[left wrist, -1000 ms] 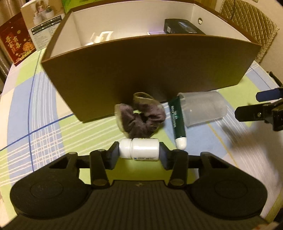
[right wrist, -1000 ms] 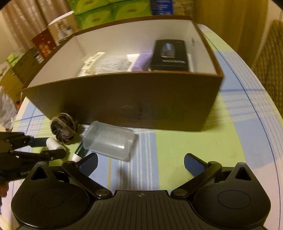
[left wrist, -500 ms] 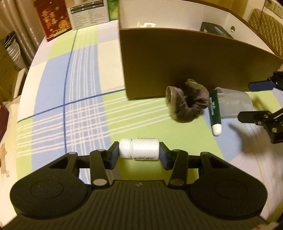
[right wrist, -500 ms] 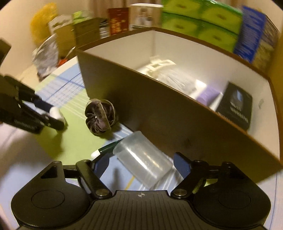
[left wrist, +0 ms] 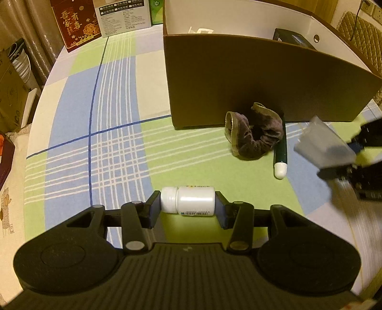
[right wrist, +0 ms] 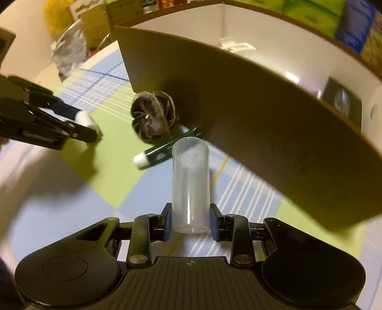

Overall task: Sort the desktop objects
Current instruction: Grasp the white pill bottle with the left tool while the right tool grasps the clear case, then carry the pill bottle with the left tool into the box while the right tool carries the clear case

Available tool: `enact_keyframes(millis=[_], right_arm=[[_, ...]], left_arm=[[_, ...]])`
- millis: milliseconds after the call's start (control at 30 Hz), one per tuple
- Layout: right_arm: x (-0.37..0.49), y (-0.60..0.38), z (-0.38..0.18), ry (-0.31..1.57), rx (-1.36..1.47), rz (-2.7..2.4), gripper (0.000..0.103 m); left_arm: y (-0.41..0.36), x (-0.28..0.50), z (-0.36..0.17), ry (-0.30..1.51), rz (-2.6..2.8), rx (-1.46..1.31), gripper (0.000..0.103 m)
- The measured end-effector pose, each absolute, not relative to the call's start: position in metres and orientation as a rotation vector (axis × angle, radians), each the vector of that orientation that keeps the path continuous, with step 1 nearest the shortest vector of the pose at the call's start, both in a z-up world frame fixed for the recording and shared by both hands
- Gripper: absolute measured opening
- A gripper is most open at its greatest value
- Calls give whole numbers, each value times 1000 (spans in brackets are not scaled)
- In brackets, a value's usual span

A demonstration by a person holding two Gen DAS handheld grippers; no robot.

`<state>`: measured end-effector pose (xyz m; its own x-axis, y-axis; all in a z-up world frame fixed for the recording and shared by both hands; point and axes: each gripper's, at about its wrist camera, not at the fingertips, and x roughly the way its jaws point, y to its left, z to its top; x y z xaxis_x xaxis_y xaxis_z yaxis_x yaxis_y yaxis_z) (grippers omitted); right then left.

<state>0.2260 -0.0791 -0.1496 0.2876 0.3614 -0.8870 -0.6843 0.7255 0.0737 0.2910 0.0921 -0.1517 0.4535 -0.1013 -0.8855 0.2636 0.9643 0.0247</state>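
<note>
My left gripper [left wrist: 187, 202] is shut on a white pill bottle [left wrist: 188, 200], held sideways above the checked tablecloth; it also shows in the right wrist view [right wrist: 87, 120]. My right gripper [right wrist: 190, 220] is shut on a clear plastic cup [right wrist: 190, 183], whose mouth points away from me; in the left wrist view the cup [left wrist: 322, 145] is blurred at the right. A purple scrunchie [left wrist: 254, 132] and a green tube with a white cap [left wrist: 280, 152] lie on the cloth against the brown box [left wrist: 238, 76].
The brown box [right wrist: 274, 114] has a white inside and holds a black case [right wrist: 339, 100] and small white items. Printed cartons [left wrist: 100, 21] stand at the table's far edge. The table's left edge curves past stacked goods.
My right gripper has closed on the clear cup and turned it lengthwise between the fingers. My left gripper has pulled back and left from the box, still holding the white bottle.
</note>
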Motion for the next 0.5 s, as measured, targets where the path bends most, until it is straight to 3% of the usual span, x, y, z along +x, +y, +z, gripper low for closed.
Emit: enact_keyframes(millis=[133, 267, 500], right_arm=[[225, -88, -147, 1128, -222, 677, 30], [227, -86, -143, 1096, -234, 643, 53], [238, -80, -141, 1057, -238, 607, 53]], left_arm=[[89, 288, -152, 1083, -238, 168, 42], [85, 284, -153, 1082, -250, 172, 42], [80, 287, -155, 1084, -255, 175, 42]])
